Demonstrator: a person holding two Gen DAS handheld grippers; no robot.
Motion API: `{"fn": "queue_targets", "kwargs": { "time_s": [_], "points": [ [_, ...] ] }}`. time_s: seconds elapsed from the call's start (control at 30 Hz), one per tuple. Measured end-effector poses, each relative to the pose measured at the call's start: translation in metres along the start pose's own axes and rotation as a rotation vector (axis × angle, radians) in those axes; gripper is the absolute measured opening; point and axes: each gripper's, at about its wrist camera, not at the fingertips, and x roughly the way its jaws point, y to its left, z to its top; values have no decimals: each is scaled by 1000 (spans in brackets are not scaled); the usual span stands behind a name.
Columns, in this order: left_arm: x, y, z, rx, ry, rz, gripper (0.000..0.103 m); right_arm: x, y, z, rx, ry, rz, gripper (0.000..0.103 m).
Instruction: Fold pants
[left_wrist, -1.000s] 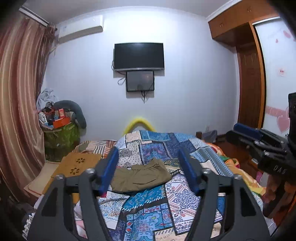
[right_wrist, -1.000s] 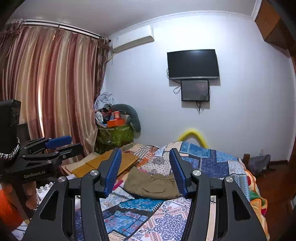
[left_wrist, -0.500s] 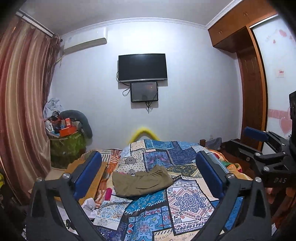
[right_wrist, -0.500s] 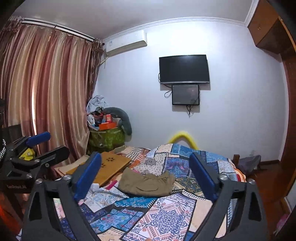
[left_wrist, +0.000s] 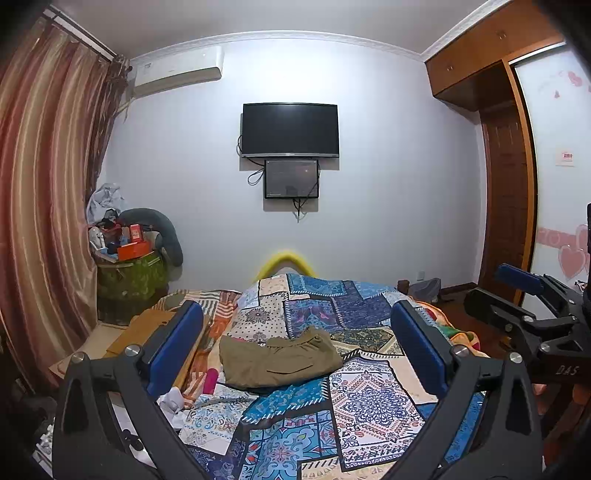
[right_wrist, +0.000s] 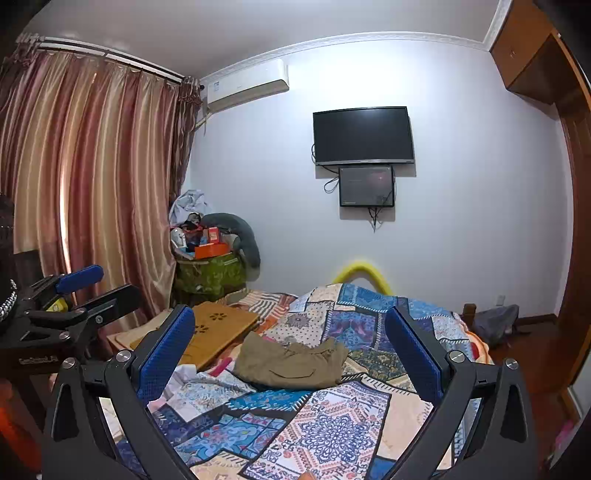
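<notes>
Left gripper (left_wrist: 297, 345): blue-padded fingers spread wide, nothing between them; right gripper (right_wrist: 290, 345): fingers likewise spread wide and empty; both are held above the near part of the bed, well apart from the cloth. Each gripper shows at the edge of the other's view; the right gripper's side carries raised lettering reading "DAS"; the lettering on the left gripper's side is too blurred to read.

Surface: a patchwork bedspread (left_wrist: 369, 398) in blue, cream and orange covers the bed; the pants (left_wrist: 277, 360), olive-coloured, lie crumpled in a loose heap at mid-bed, a back pocket facing up; their legs are bunched and cannot be traced. Beside the bed's left edge lies a wooden lap board (right_wrist: 218, 328) with flower-shaped cut-outs; small white and pink items near it are hard to identify.

Far zone: a yellow arched tube (left_wrist: 286, 260) behind the bed's far end; a green bin (right_wrist: 210, 275) piled with clutter in the corner; striped curtain (right_wrist: 92, 184); wall-mounted television (left_wrist: 290, 130) with a smaller screen below; air conditioner (left_wrist: 177, 72), its label unreadable; wooden wardrobe (left_wrist: 506, 184) at right.
</notes>
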Motion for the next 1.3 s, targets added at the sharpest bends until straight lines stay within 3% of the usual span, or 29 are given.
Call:
{"fn": "queue_targets", "kwargs": {
  "time_s": [1.3],
  "points": [
    [15,0,-4,-15,24,3,103,-11,-12,2,38,19,-19,102]
  ]
}}
